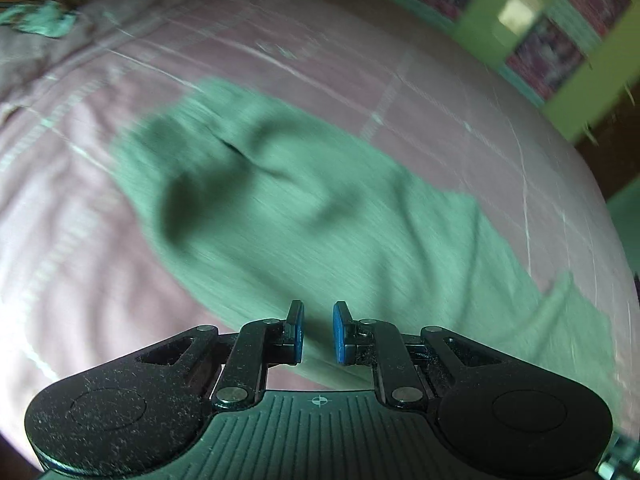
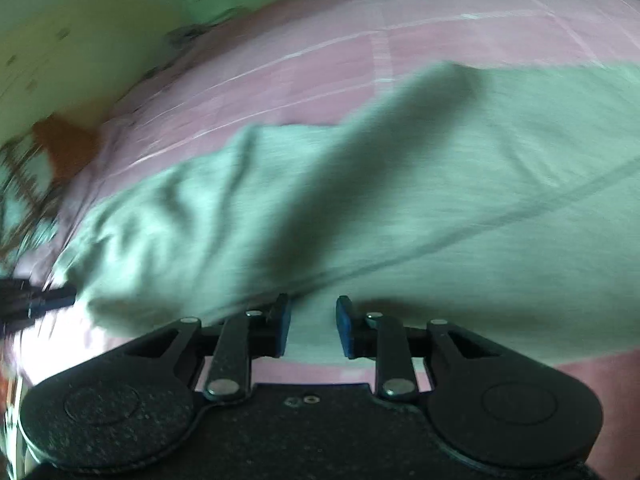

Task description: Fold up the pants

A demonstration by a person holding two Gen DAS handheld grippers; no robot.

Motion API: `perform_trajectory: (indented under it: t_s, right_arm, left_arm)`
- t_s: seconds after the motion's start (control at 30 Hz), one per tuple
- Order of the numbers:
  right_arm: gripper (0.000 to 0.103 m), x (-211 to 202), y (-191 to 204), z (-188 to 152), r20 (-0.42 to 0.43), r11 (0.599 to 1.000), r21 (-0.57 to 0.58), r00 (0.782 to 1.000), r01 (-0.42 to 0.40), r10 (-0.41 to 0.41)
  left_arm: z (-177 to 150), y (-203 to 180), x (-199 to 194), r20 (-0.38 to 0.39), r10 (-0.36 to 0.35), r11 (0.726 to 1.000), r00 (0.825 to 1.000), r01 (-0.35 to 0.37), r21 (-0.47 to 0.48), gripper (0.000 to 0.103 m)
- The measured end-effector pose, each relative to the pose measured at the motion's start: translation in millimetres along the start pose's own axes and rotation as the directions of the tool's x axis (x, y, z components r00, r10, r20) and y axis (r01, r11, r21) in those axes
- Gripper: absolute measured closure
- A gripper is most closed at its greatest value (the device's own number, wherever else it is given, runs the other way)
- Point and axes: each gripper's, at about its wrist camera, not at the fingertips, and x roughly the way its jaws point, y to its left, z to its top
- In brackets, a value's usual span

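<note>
Pale green pants (image 1: 288, 208) lie spread and wrinkled on a pink bedsheet (image 1: 72, 240). My left gripper (image 1: 318, 330) is open and empty, hovering over the near edge of the pants. In the right wrist view the pants (image 2: 400, 208) fill the middle, with a long seam running across. My right gripper (image 2: 313, 326) is open and empty just above the near edge of the cloth. Both views are blurred by motion.
The pink sheet (image 2: 320, 52) has thin white lines. A green wall with framed dark pink panels (image 1: 548, 56) stands beyond the bed. A dark object (image 2: 32, 300) shows at the left edge of the right wrist view.
</note>
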Motion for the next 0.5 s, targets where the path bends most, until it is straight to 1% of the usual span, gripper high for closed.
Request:
perform_trajectory:
  t_s: [0.07, 0.1, 0.13, 0.23, 0.33, 0.37, 0.43, 0.47, 0.5]
  right_arm:
    - [0.077, -5.3, -26.0, 4.5, 0.018, 0.997, 0.063, 0.999, 0.035, -0.036]
    - [0.077, -8.2, -38.8, 7.3, 0.026, 0.994, 0.096, 0.998, 0.047, -0.05]
    - [0.077, -11.0, -49.7, 9.7, 0.034, 0.991, 0.122, 0.997, 0.058, -0.062]
    - [0.08, -14.2, -81.9, 19.5, 0.061, 0.974, 0.214, 0.995, 0.068, -0.083]
    - [0.08, -7.9, -106.1, 30.1, 0.098, 0.955, 0.293, 0.991, 0.056, -0.088]
    - [0.082, -3.4, -113.9, 33.6, 0.115, 0.942, 0.332, 0.989, 0.046, -0.089]
    - [0.085, 2.9, -130.4, 38.2, 0.152, 0.905, 0.426, 0.985, 0.009, -0.082]
    - [0.088, 5.1, -137.8, 38.0, 0.174, 0.882, 0.47, 0.982, -0.011, -0.08]
    - [0.091, 7.4, -141.5, 38.7, 0.187, 0.871, 0.49, 0.979, -0.021, -0.082]
  left_arm:
    - [-10.1, -16.7, 15.6, -0.028, 0.026, 0.999, 0.999, -0.025, 0.037, 0.089]
    - [-13.9, -19.1, 23.1, -0.044, 0.041, 0.999, 0.998, -0.039, 0.037, 0.089]
    - [-16.5, -18.0, 27.4, -0.048, 0.05, 0.999, 0.998, -0.049, 0.021, 0.089]
    - [-15.5, -8.1, 30.4, -0.05, 0.036, 0.998, 0.998, -0.039, -0.05, 0.089]
    - [-13.1, -7.0, 29.9, -0.061, 0.038, 0.998, 0.997, -0.041, -0.052, 0.09]
    - [-13.6, -7.8, 29.1, -0.061, 0.041, 0.998, 0.997, -0.044, -0.048, 0.089]
    - [-13.8, -9.6, 28.8, -0.059, 0.052, 0.998, 0.997, -0.055, -0.039, 0.09]
    - [-14.4, -11.0, 28.3, -0.057, 0.059, 0.998, 0.997, -0.061, -0.031, 0.09]
    - [-14.6, -12.4, 28.6, -0.056, 0.065, 0.998, 0.996, -0.066, -0.022, 0.09]
